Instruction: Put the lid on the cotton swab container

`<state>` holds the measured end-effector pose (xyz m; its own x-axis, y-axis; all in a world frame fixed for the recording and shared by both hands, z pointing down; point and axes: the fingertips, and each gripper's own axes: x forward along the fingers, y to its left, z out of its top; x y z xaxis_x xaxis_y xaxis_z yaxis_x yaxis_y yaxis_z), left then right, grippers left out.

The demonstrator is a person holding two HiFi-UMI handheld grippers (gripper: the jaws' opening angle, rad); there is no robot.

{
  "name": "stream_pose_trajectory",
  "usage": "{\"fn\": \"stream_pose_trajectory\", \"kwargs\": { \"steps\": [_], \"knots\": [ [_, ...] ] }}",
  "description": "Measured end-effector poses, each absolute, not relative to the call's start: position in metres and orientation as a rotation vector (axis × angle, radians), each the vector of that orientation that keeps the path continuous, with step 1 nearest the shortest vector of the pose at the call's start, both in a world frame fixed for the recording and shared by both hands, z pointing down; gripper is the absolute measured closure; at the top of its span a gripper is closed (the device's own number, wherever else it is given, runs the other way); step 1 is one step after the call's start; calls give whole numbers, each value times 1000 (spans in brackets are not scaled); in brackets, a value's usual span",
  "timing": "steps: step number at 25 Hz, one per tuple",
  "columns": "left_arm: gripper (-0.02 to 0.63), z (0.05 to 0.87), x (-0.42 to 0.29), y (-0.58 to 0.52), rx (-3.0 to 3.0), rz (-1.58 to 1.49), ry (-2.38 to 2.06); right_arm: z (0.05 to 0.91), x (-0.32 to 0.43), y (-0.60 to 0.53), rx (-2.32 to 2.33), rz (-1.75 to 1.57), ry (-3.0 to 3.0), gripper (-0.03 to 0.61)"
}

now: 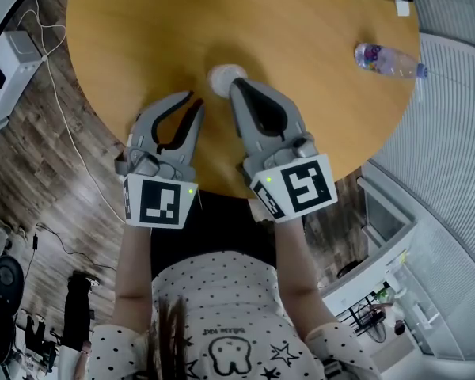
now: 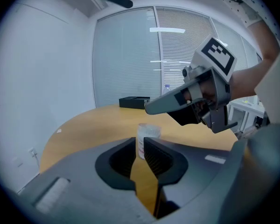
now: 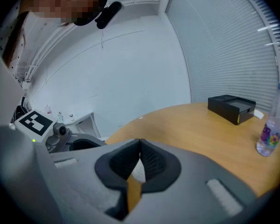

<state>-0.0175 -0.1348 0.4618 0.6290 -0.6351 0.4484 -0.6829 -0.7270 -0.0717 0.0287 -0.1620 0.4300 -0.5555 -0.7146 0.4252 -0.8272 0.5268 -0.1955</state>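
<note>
A small clear cotton swab container (image 1: 224, 77) with a white round top stands upright on the round wooden table (image 1: 127, 38). My right gripper (image 1: 236, 86) is shut, its tips just over the container's right rim; nothing shows between its pads. In the left gripper view the right gripper (image 2: 149, 109) hovers just above the container (image 2: 148, 133). My left gripper (image 1: 195, 106) stays a little to the left of the container, not touching it, its jaws narrowly apart with only table visible in the gap. A white patch (image 3: 138, 171) shows beneath my right gripper (image 3: 139, 141). Whether the lid is seated I cannot tell.
A clear water bottle (image 1: 384, 60) lies at the table's far right. A black box (image 3: 233, 107) sits at the far edge, with a small white piece (image 1: 402, 8) beside it. The table's near edge runs under both grippers. Cables trail over the floor (image 1: 55, 93) at left.
</note>
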Motion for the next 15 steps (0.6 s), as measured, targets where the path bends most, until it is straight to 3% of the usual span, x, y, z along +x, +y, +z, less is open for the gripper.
{"fn": "stream_pose_trajectory", "kwargs": {
  "steps": [4,15],
  "knots": [
    [600,429,-22,-140,2764,594,-1174,405,44,-163,1394,494,-2483,574],
    [604,333,-21,-146,2625,237,-1411,327,76,-145,1563,389,-2540,574]
  ]
}}
